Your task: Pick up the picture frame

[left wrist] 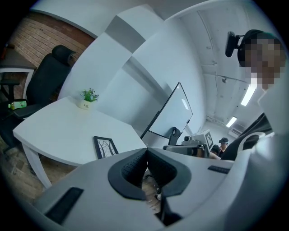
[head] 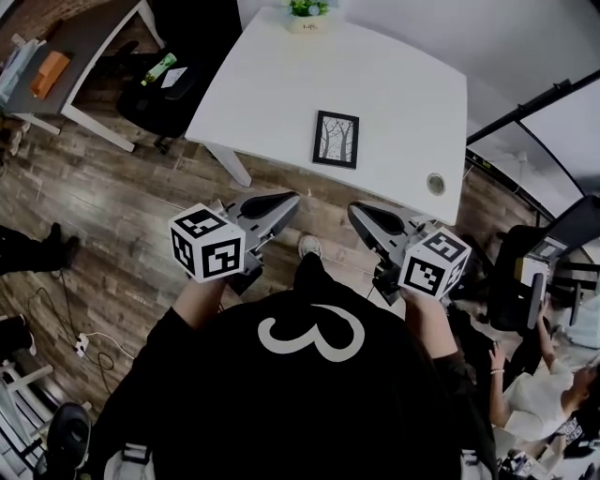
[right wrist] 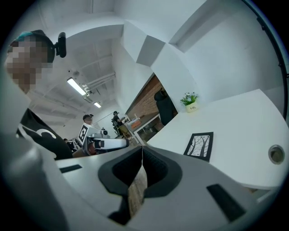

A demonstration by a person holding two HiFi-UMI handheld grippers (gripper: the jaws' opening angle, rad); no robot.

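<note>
Picture frame (head: 336,139) is lying flat, face up, on the white bench (head: 281,84). It is sitting close to the near edge and right of the middle, well apart from the potted plant (head: 306,11) at the far edge and from the round cable port (head: 435,183) by the near right corner. The left tool (head: 291,199) and the right tool (head: 356,211) are both hovering over the wooden floor (head: 141,216), short of the near edge, one on each side of the frame's line and pointing towards it. Each tool is clenched, its pads meeting with nothing between them, as the left gripper view and the right gripper view are both showing.

Hazards, as judged from this layout:
- **Jaws not opened in time.** A clenched tool arriving at the frame is likely to be shoving it across the smooth bench top rather than gripping it.
- **Thin, flat target.** With the frame lying flush on the bench, a jaw may be failing to get beneath its rim, so the pads may be scraping the front pane or skating off the moulding.
- **Edge nearby.** Any drag towards the person is risking the frame sliding off the near edge onto the floor.
- **Uneven lift.** A pinch at one corner only may be letting the frame swing and slip free.
</note>
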